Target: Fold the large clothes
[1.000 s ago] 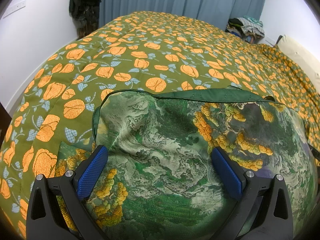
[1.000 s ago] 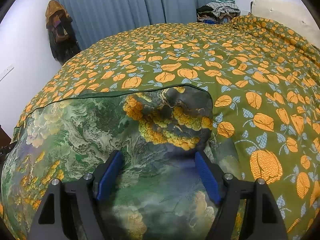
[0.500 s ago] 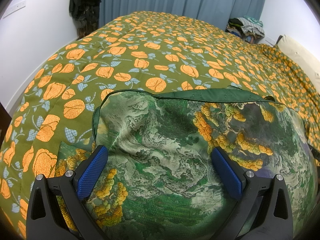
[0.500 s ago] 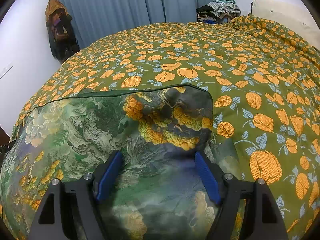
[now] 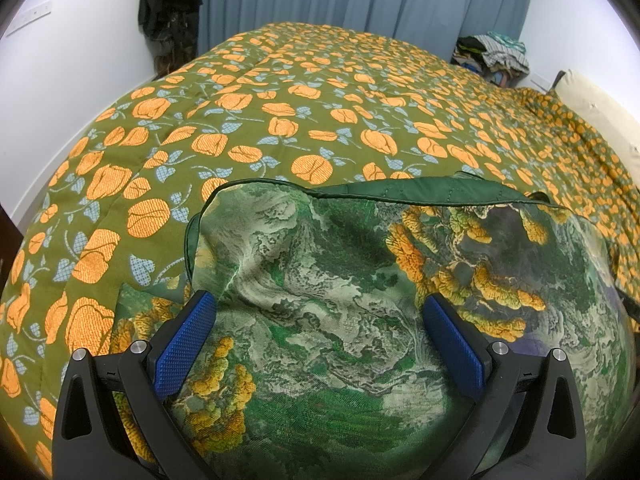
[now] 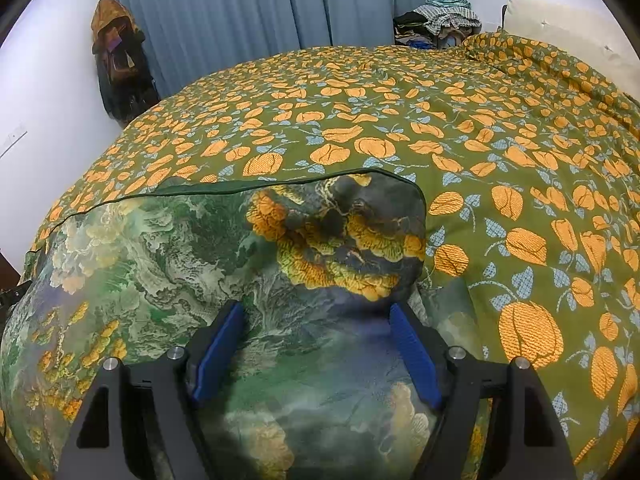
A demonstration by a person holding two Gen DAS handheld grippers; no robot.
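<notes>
Garment [image 5: 320, 280] beneath both wide-spread grippers.

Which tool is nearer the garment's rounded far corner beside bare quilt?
Right. The right tool sits just below that corner of the garment; the left tool is over the opposite side.

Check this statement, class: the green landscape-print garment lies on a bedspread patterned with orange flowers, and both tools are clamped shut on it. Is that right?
One detail is wrong. The garment does lie on the bedspread, but the left tool and right tool are open, as both wrist views show.
</notes>
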